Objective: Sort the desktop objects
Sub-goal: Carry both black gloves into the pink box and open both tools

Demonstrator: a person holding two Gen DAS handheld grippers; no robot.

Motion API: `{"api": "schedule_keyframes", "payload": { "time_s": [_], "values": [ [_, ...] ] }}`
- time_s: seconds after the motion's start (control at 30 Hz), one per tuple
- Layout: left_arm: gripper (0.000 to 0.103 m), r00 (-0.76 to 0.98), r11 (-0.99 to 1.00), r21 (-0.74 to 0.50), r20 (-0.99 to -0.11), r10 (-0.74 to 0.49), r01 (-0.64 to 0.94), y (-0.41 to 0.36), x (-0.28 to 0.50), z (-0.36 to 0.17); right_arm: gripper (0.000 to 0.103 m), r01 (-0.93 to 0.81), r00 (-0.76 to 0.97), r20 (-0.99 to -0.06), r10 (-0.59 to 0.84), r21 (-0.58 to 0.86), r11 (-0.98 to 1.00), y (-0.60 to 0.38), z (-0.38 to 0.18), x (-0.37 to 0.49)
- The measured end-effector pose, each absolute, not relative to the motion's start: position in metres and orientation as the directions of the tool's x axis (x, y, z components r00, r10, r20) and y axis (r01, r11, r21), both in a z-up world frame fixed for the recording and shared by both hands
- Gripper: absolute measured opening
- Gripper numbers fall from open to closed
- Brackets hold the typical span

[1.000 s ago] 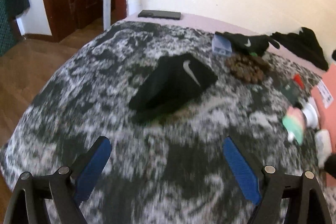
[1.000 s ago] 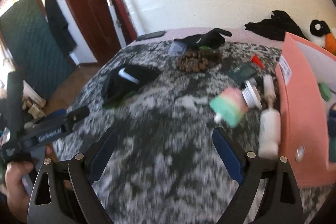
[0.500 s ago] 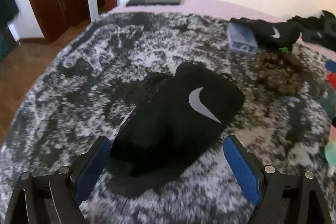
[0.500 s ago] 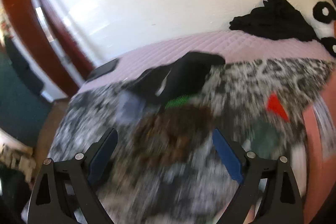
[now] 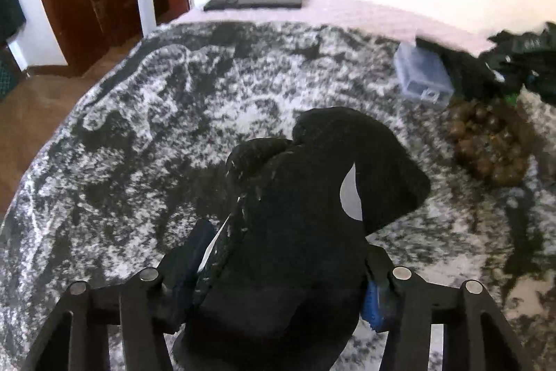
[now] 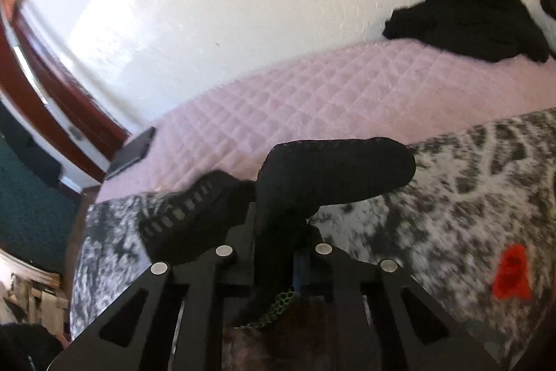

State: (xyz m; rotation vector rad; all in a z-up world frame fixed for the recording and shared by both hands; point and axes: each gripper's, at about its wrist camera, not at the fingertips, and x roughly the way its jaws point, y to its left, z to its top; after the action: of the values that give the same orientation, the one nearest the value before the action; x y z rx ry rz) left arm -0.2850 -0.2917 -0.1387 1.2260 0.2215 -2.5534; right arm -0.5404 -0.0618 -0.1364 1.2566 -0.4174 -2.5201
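Note:
In the left wrist view a black sock with a white swoosh (image 5: 312, 197) lies on the grey-and-white mottled blanket (image 5: 146, 134), and my left gripper (image 5: 285, 266) is shut on its near end, blue pads pressing both sides. In the right wrist view a second black sock (image 6: 330, 176) with a perforated part and a green mesh patch sits between the fingers of my right gripper (image 6: 274, 252), which is shut on it. That sock's far end sticks out over the edge of the pink quilt (image 6: 312, 99).
A clear plastic box (image 5: 422, 77), a pile of brown beads (image 5: 486, 145) and black cloth (image 5: 521, 65) lie at the right of the blanket. A dark phone (image 5: 253, 0) rests on the quilt at the back. A red piece (image 6: 512, 273) and black clothing (image 6: 469, 16) show on the right.
Both grippers moved forward onto their socks and went from open to shut. The left now clamps the swoosh sock; the right swung to the far sock and clamps it.

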Motion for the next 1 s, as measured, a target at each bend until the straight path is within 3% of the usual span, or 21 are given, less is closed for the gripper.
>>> {"api": "schedule_keyframes", "payload": {
  "time_s": [0.37,0.6,1.0],
  "values": [
    [0.062,-0.708,-0.961,-0.030,-0.682,-0.182,0.276,-0.253,-0.167,-0.066,0.013,0.321,-0.630,-0.578,-0.519,0.415,-0.851,-0.029,-0.049,-0.333],
    [0.062,-0.713,-0.963,-0.072,-0.687,-0.140,0.258,-0.221,-0.076,-0.059,0.013,0.440,-0.628,-0.545,-0.555,0.339,-0.832,0.006,-0.016,-0.178],
    [0.062,-0.744,-0.983,-0.062,-0.662,-0.090,0.174,-0.148,0.019,-0.035,0.013,0.444,-0.661,-0.501,-0.559,0.340,-0.829,0.111,0.006,-0.030]
  ]
}}
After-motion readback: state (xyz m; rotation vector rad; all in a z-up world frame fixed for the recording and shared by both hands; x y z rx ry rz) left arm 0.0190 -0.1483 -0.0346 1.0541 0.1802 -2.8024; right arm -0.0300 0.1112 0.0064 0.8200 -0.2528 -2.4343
